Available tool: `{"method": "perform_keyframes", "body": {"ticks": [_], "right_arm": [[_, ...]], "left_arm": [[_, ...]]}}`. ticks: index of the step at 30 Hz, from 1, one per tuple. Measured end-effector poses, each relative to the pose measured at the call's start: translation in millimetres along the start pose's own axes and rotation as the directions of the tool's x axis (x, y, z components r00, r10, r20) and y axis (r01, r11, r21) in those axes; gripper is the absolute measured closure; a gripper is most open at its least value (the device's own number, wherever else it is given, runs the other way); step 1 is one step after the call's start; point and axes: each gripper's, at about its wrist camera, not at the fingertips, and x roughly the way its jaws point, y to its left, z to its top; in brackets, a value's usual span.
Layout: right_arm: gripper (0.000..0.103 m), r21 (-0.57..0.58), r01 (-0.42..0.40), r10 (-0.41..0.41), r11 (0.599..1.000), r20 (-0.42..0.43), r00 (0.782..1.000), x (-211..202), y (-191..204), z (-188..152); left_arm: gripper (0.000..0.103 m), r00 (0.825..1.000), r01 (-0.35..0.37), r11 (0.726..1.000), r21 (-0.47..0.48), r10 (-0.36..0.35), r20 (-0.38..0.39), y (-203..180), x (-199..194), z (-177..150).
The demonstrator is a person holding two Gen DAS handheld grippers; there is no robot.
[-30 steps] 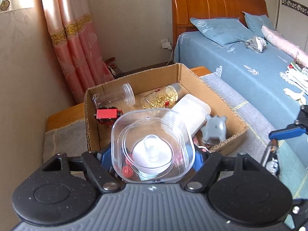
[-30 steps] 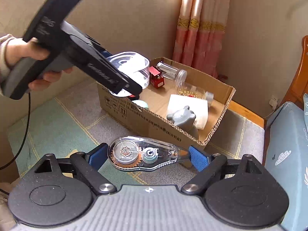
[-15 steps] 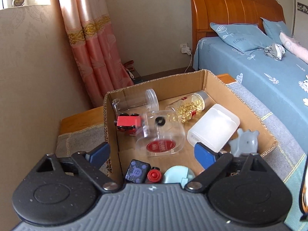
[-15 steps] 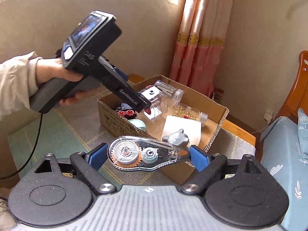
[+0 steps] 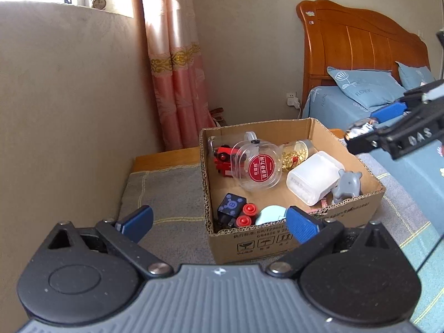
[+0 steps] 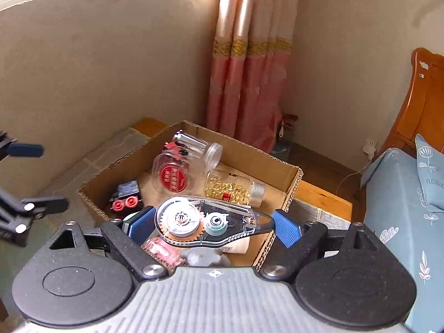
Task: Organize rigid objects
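A cardboard box (image 5: 358, 209) holds several rigid objects. A clear jar with a red lid (image 5: 256, 165) lies on its side in it, also in the right wrist view (image 6: 170, 176). My left gripper (image 5: 219, 222) is open and empty, drawn back in front of the box's near wall. My right gripper (image 6: 211, 223) is shut on a clear correction tape dispenser (image 6: 206, 220) and holds it over the box (image 6: 294, 179). It shows at the right of the left wrist view (image 5: 388, 130).
In the box lie a red toy car (image 5: 223, 156), a bottle of yellow capsules (image 5: 294, 154), a white container (image 5: 313, 177), a grey figure (image 5: 348, 184), a black cube (image 5: 231, 204) and a pale blue round object (image 5: 270, 215). A bed (image 5: 360, 97) stands at right, a wall at left.
My left gripper opened and let the clear jar fall into the box, then drew back. My right gripper carried the tape dispenser forward over the box.
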Motion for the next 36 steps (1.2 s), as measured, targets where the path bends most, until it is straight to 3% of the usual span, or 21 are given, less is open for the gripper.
{"method": "perform_keyframes", "body": {"ticks": [8, 11, 22, 29, 36], "right_arm": [[0.010, 0.145, 0.039, -0.024, 0.989, -0.108, 0.994, 70, -28, 34], [0.000, 0.161, 0.062, -0.041, 0.985, -0.128, 0.991, 77, -29, 35], [0.000, 0.225, 0.050, -0.021, 0.973, -0.130, 0.991, 30, -25, 15], [0.000, 0.255, 0.201, -0.165, 0.946, -0.156, 0.974, -25, 11, -23], [0.000, 0.353, 0.239, -0.175, 0.905, -0.202, 0.964, -48, 39, -65]], "left_arm": [[0.001, 1.000, -0.004, 0.999, -0.047, 0.004, 0.000, 6, -13, -16], [0.001, 1.000, -0.020, 0.999, -0.039, 0.020, 0.004, 6, -17, -18], [0.001, 0.998, -0.063, 0.998, 0.000, 0.063, 0.019, -8, -19, -14], [0.001, 0.999, -0.048, 0.996, -0.078, 0.046, -0.030, -18, -24, -3], [0.001, 0.994, -0.027, 0.997, -0.078, 0.018, -0.112, -39, -29, 1]]}}
